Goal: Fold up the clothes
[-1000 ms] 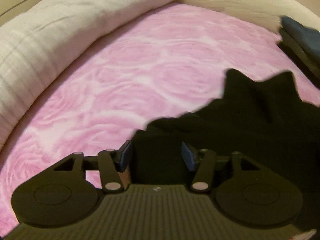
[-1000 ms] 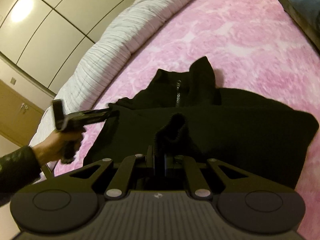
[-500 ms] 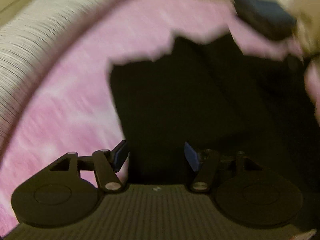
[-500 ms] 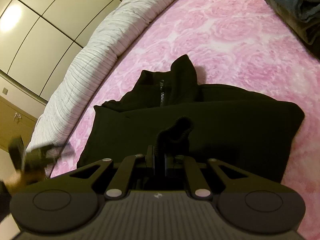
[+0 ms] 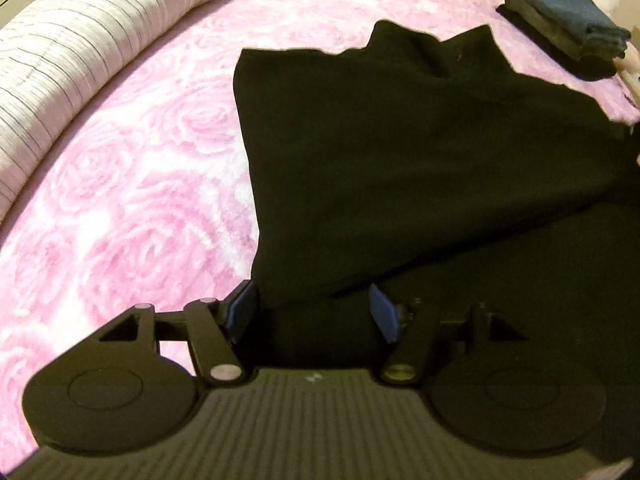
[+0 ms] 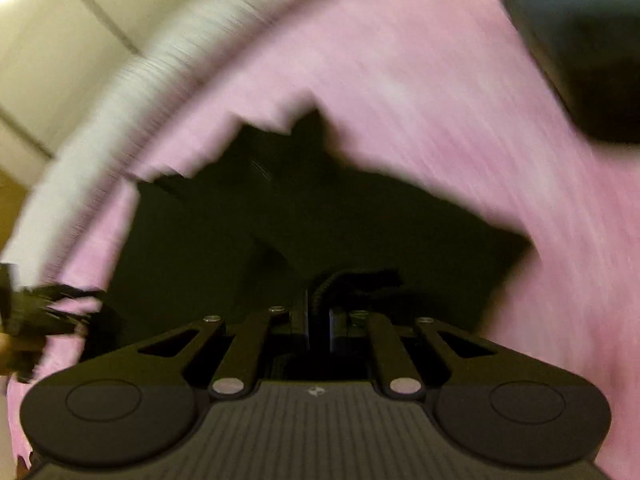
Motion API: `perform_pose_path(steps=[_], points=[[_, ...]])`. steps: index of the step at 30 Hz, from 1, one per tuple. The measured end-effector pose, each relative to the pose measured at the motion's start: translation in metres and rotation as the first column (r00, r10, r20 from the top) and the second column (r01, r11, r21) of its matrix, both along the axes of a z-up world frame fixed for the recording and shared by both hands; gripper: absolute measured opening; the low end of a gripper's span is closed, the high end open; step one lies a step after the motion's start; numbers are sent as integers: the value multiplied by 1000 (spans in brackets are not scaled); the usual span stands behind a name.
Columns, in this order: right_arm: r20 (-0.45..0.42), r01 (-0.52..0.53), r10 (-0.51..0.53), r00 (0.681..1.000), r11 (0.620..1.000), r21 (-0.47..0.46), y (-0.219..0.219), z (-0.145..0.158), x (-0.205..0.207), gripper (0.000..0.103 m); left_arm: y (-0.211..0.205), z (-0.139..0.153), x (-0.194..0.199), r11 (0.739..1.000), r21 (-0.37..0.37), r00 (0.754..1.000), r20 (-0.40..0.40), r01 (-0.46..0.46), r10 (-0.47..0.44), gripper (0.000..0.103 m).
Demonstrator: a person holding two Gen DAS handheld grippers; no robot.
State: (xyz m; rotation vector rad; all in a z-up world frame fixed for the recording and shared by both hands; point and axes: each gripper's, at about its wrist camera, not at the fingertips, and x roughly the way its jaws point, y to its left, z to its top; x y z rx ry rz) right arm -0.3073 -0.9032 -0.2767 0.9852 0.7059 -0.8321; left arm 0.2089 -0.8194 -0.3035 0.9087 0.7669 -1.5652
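Note:
A black zip-neck sweater [image 5: 400,152] lies on the pink rose-patterned bedspread [image 5: 132,184], collar at the far end, partly folded. My left gripper [image 5: 312,308] is open, its blue pads on either side of the sweater's near left corner, with cloth between them. In the right wrist view, which is motion-blurred, my right gripper [image 6: 318,316] is shut on a ribbed edge of the black sweater [image 6: 320,220]. The left gripper [image 6: 44,312] shows blurred at the left edge there.
A white striped duvet roll [image 5: 80,44] runs along the far left of the bed. A stack of folded dark blue and grey clothes [image 5: 560,28] sits at the far right. Cream wardrobe doors [image 6: 60,40] stand beyond the bed.
My left gripper swung from the bare bedspread to the sweater's near left corner, still open. My right gripper, still shut on the cloth, is now moving fast and its view has blurred.

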Motion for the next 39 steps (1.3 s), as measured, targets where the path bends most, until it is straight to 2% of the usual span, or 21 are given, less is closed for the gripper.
perform_pose_path(steps=[2,8,9,11,13,15,16,17,18,19,20,23,24,27,29,31,32,34,37,39], points=[[-1,49,-49,999,997,56,6,-11,-11,10,3,13,-6,1000,-24,1000,-13,8,-9,58],[25,22,-22,999,1000,12,7,6,4,10,-2,33,-35,996,-81,997,-59,46,-51,63],[83,5,-1,997,999,-44,7,19,7,10,-4,33,-39,995,-83,996,-60,53,-58,63],[204,-31,92,975,958,-284,21,59,6,10,-4,31,-45,995,-84,996,-69,50,-56,64],[153,-90,176,972,889,-450,40,73,2,7,-3,24,-51,997,-69,995,-80,45,-51,65],[151,-39,85,985,958,-285,36,39,-11,10,0,20,-60,997,-47,995,-80,53,-57,65],[144,-11,40,989,980,-200,34,22,-17,10,3,20,-64,997,-42,995,-82,57,-61,65],[133,19,-4,991,993,-113,32,6,-24,11,6,20,-69,997,-36,994,-84,62,-64,65],[121,51,-46,992,998,-37,31,-9,-30,16,8,20,-72,997,-37,994,-83,68,-71,65],[121,80,-76,990,996,-27,32,-14,-35,27,12,20,-76,997,-40,994,-84,73,-76,65],[116,104,-101,988,994,-20,33,-17,-38,31,15,20,-80,996,-43,993,-84,77,-80,65],[128,131,-131,983,991,2,34,-19,-43,32,19,26,-91,994,-74,991,-98,80,-87,65],[107,134,-132,985,991,-8,35,-17,-42,32,18,27,-96,993,-84,990,-108,83,-91,66],[22,172,-171,985,981,-89,42,4,-40,34,9,33,-112,989,-122,986,-133,83,-99,68],[10,184,-186,983,962,-200,49,24,-34,35,-4,32,-124,987,-140,984,-147,83,-103,69],[52,125,-115,992,958,-259,48,38,-17,35,-18,27,-131,987,-143,988,-124,79,-97,69],[80,58,-38,996,963,-261,44,38,-2,35,-26,24,-135,987,-143,989,-113,76,-93,69],[134,-58,94,987,967,-249,34,30,27,34,-40,8,-134,994,-91,996,-70,57,-64,69],[159,-128,149,976,983,-131,13,-8,57,34,-51,-19,-124,1000,-10,1000,5,16,-16,69],[155,-181,183,971,983,-29,0,-38,72,34,-48,-27,-103,999,-14,999,-24,-32,31,72]])
